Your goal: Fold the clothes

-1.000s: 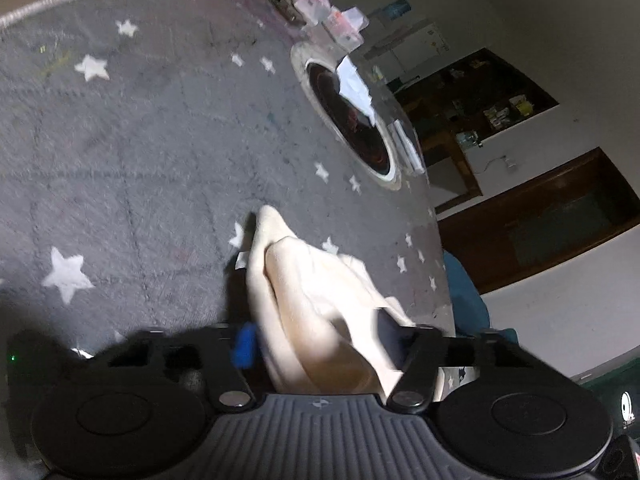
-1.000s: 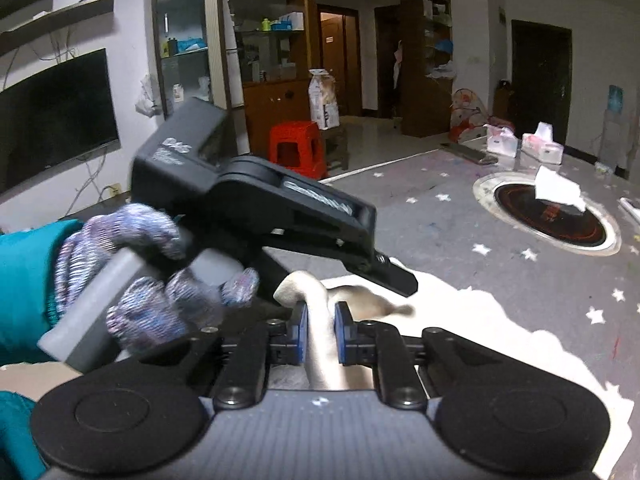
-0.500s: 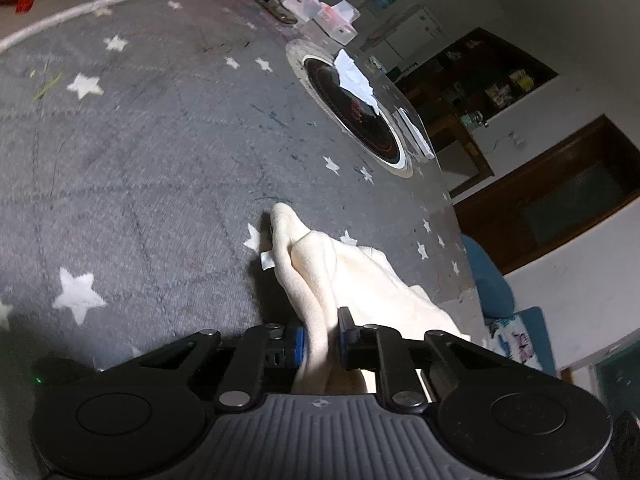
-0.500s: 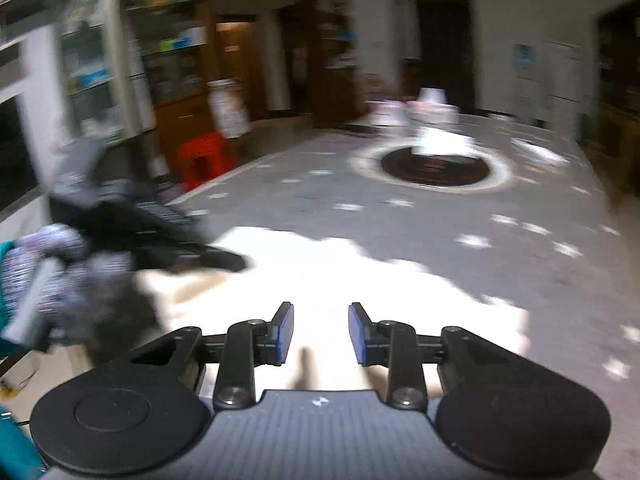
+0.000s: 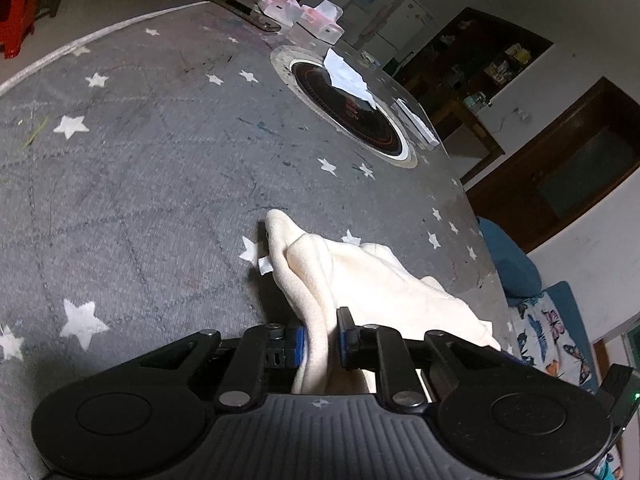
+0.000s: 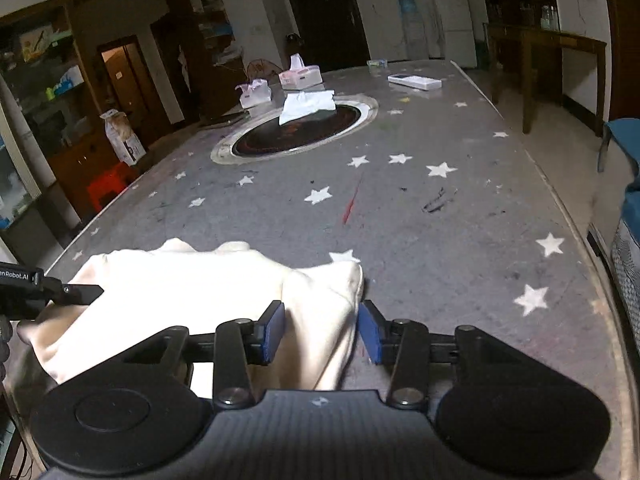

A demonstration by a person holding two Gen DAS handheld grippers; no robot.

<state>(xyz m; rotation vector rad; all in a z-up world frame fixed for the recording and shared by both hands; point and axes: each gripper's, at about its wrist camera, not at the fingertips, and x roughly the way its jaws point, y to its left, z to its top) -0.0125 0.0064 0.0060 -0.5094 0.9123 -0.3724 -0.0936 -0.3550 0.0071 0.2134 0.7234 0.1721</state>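
Note:
A cream garment (image 5: 360, 276) lies bunched on the grey star-patterned table (image 5: 140, 184). In the left wrist view my left gripper (image 5: 322, 338) is shut on a thick fold of it near the table's front edge. In the right wrist view the same cream garment (image 6: 192, 280) spreads to the left, and my right gripper (image 6: 322, 330) stands open, its blue pads either side of a raised corner of the cloth without pinching it. The left gripper's black tip (image 6: 80, 291) shows at the far left of that view, on the cloth's other end.
A round black hotplate (image 6: 296, 132) set into the table holds a white tissue (image 6: 306, 105). Behind it stand pink tissue boxes (image 6: 300, 77) and a white remote (image 6: 414, 81). A blue chair (image 6: 622, 140) is off the table's right edge. A red stool (image 6: 106, 186) stands left.
My left gripper shut on the cloth fold and holds it. My right gripper let go of the cloth, swung right across the garment and now stands open at its other corner.

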